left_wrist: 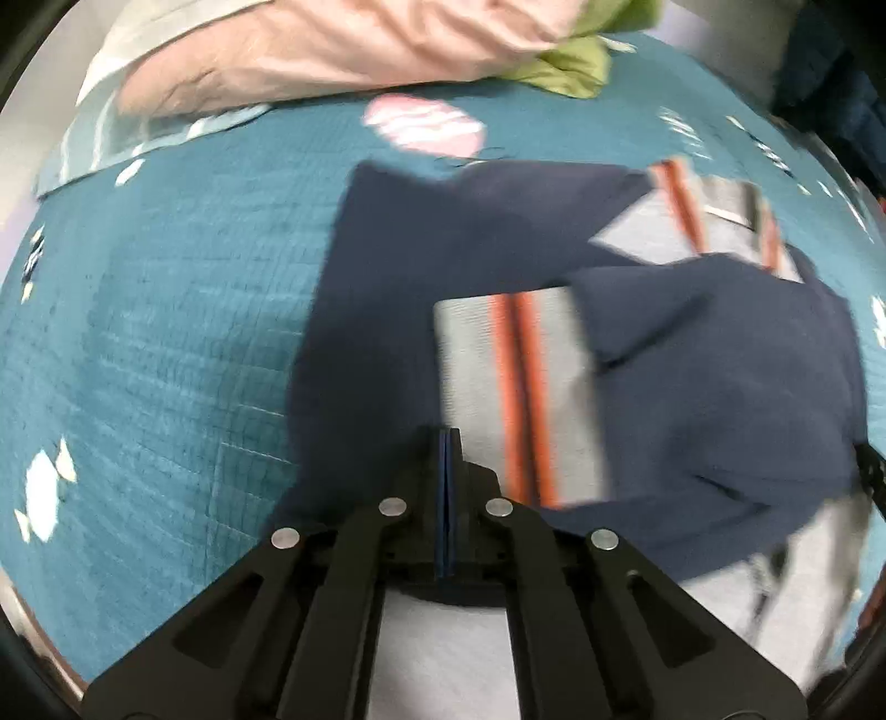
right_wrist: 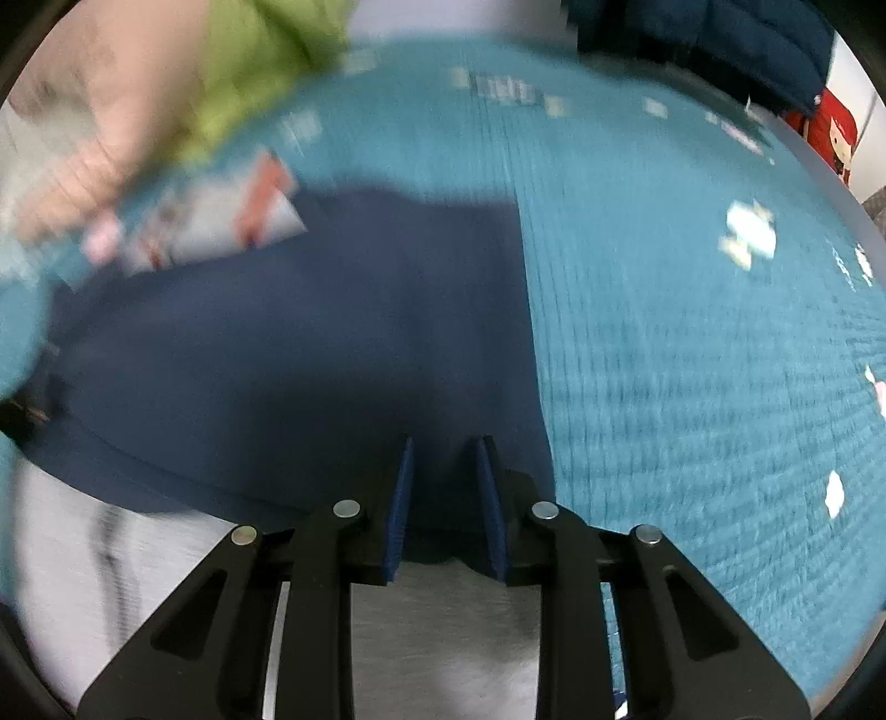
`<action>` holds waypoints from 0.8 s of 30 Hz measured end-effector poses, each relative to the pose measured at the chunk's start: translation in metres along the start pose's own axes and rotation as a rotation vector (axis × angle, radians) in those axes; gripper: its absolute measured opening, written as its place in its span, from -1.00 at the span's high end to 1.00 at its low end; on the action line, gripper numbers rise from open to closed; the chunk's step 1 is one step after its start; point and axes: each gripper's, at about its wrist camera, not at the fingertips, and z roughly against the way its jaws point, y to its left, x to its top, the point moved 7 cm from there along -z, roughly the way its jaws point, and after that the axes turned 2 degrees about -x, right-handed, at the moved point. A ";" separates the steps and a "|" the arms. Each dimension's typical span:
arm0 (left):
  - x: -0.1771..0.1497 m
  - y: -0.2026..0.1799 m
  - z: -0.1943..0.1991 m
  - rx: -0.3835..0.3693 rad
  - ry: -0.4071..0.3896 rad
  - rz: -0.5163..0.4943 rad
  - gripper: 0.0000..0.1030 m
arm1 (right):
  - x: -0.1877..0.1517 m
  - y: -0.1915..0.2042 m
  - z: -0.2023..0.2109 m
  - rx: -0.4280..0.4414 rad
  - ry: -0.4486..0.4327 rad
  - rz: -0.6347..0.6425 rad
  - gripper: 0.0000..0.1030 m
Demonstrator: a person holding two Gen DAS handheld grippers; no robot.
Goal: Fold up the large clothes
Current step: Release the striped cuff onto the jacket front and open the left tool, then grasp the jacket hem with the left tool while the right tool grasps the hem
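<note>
A navy garment [left_wrist: 387,288] with grey panels and orange stripes [left_wrist: 515,387] lies spread on a teal quilted bedspread [left_wrist: 166,304]; one navy part is folded over the striped panel. My left gripper [left_wrist: 448,435] is shut at the garment's near edge, pads pressed flat together, and no cloth shows between them. In the right wrist view the same garment [right_wrist: 277,343] fills the middle. My right gripper [right_wrist: 446,443] hovers over its near right edge with its blue pads a short gap apart and navy cloth seen in the gap. The view is blurred.
Pink cloth [left_wrist: 332,50] and green cloth [left_wrist: 570,72] are piled at the far edge of the bed. A dark blue jacket [right_wrist: 720,44] and a red item [right_wrist: 833,133] lie at the far right. Bare bedspread [right_wrist: 692,332] stretches right of the garment.
</note>
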 end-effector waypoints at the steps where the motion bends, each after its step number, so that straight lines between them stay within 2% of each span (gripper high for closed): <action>1: -0.001 0.002 -0.001 -0.014 -0.003 0.013 1.00 | 0.002 -0.001 0.001 0.000 0.002 -0.011 0.59; 8: 0.004 0.000 0.009 -0.044 0.008 0.025 0.99 | 0.006 -0.002 0.013 0.007 -0.026 -0.028 0.58; 10: 0.002 -0.001 0.011 -0.064 0.014 0.025 0.86 | 0.011 -0.002 0.021 0.033 -0.049 -0.047 0.49; 11: 0.000 -0.003 0.013 -0.061 0.013 0.021 0.84 | 0.013 -0.003 0.025 0.035 -0.061 -0.052 0.13; 12: 0.001 -0.004 0.015 -0.050 0.005 0.010 0.83 | 0.017 -0.005 0.029 0.026 -0.079 -0.059 -0.51; 13: -0.003 -0.001 0.020 -0.042 -0.001 0.005 0.78 | 0.021 -0.006 0.036 0.007 -0.115 -0.069 -0.75; 14: -0.003 -0.002 0.023 -0.040 -0.006 0.001 0.73 | 0.024 -0.007 0.042 0.003 -0.146 -0.072 -0.83; 16: -0.002 -0.002 0.028 -0.046 -0.013 0.005 0.63 | 0.031 -0.005 0.050 0.021 -0.181 -0.063 -0.83; 18: 0.002 0.000 0.032 -0.031 -0.026 0.009 0.48 | 0.033 -0.003 0.050 0.000 -0.188 -0.056 -0.83; 19: 0.004 0.001 0.035 -0.022 -0.035 0.006 0.33 | 0.033 -0.002 0.049 -0.010 -0.185 -0.054 -0.83; 24: 0.019 0.006 0.043 -0.019 -0.060 0.016 0.23 | 0.039 0.003 0.031 -0.023 -0.122 -0.058 -0.83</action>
